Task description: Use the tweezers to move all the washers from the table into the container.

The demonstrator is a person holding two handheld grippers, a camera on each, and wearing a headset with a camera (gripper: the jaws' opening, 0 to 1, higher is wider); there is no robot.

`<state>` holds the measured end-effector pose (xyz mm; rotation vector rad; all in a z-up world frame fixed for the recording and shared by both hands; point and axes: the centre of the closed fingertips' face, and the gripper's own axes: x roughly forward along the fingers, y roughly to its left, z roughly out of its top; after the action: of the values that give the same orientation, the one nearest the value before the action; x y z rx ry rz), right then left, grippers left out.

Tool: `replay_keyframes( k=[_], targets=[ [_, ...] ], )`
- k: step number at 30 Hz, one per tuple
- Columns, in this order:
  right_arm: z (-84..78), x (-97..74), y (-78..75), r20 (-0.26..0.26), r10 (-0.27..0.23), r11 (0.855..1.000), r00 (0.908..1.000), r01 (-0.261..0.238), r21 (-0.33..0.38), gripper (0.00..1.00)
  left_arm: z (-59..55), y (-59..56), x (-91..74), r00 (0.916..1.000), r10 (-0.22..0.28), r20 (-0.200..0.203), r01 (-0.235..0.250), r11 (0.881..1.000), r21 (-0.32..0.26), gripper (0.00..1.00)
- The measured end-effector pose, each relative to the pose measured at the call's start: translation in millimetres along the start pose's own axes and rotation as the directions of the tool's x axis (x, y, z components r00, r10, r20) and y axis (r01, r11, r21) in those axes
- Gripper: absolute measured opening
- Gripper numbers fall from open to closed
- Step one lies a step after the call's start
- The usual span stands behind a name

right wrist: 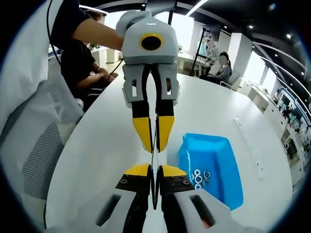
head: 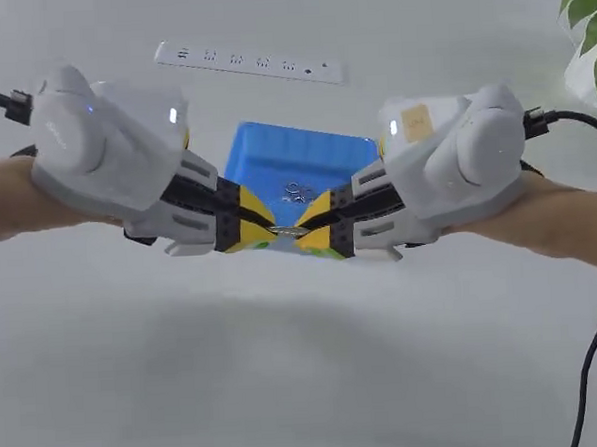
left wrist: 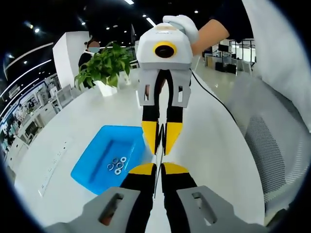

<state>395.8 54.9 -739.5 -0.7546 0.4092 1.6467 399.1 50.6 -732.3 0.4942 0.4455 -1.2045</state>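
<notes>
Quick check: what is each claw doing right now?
Left claw: closed, holding the tweezers.
Right claw: closed, holding the same tweezers from the other end.

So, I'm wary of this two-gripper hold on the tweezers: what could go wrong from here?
The thin tweezers are pinched between the left gripper and right gripper, tip to tip; if either pair of tongs loosens unevenly, they could slip or twist. The hold is close beside the blue container, so dropped tweezers might land on the table or among the washers inside.

Open-plan office: mesh chair (right wrist: 43,141), seated people (right wrist: 224,73), potted plant (left wrist: 104,68).
</notes>
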Motion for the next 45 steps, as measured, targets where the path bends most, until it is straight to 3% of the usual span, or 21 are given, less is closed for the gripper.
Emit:
replay_keyframes(
  k=[6, 10, 15, 20, 25, 27, 32, 40, 41, 42, 45],
  targets=[
    [-24.4, 16.6, 0.9, -0.071, 0.011, 1.000, 0.9974, -0.011, 0.004, 0.07, -23.7, -1.4, 22.2, 0.9967, -0.003, -0.081, 0.000, 0.999, -0.035, 0.08],
    [-36.0, 24.0, -1.8, -0.099, 0.006, 1.000, 0.9951, -0.005, 0.013, 0.07, -34.2, 1.0, 32.3, 0.9940, 0.000, -0.109, -0.005, 0.999, -0.047, 0.09],
    [-43.4, 26.2, 2.4, -0.109, 0.026, 0.999, 0.9937, -0.021, 0.041, 0.08, -41.1, -3.4, 38.4, 0.9917, -0.033, -0.125, 0.023, 0.997, -0.076, 0.09],
    [-50.4, 29.3, 7.6, -0.132, 0.032, 0.999, 0.9907, -0.030, 0.017, 0.10, -43.6, -8.9, 41.4, 0.9890, -0.055, -0.137, 0.047, 0.997, -0.065, 0.10],
    [-61.7, 31.0, 10.9, -0.186, 0.026, 1.000, 0.9823, -0.029, -0.012, 0.11, -48.1, -8.5, 41.3, 0.9868, -0.050, -0.154, 0.039, 0.996, -0.074, 0.12],
    [-59.3, 29.0, 13.0, -0.171, 0.043, 0.998, 0.9843, -0.036, 0.042, 0.12, -48.6, -8.3, 40.7, 0.9869, -0.051, -0.153, 0.039, 0.996, -0.081, 0.14],
    [-60.0, 30.4, 11.1, -0.178, 0.030, 0.999, 0.9836, -0.022, 0.047, 0.13, -52.4, -6.8, 40.1, 0.9852, -0.048, -0.165, 0.033, 0.995, -0.091, 0.14],
    [-58.7, 23.4, 9.8, -0.167, 0.005, 0.997, 0.9859, 0.008, 0.076, 0.19, -49.5, -6.5, 28.8, 0.9892, -0.021, -0.145, 0.004, 0.993, -0.116, 0.16],
    [-57.0, 21.1, 9.5, -0.158, -0.002, 0.996, 0.9874, 0.016, 0.085, 0.19, -47.9, -5.2, 26.5, 0.9916, -0.007, -0.129, -0.010, 0.991, -0.130, 0.16],
    [-54.1, 17.5, 7.5, -0.142, -0.023, 0.993, 0.9896, 0.039, 0.110, 0.20, -41.5, -1.3, 23.4, 0.9964, 0.029, -0.079, -0.042, 0.985, -0.167, 0.16],
    [-47.8, 5.8, 4.5, -0.115, -0.060, 0.989, 0.9915, 0.075, 0.128, 0.21, -30.3, 6.4, 11.3, 0.9950, 0.100, 0.003, -0.096, 0.960, -0.261, 0.17]
  ],
)
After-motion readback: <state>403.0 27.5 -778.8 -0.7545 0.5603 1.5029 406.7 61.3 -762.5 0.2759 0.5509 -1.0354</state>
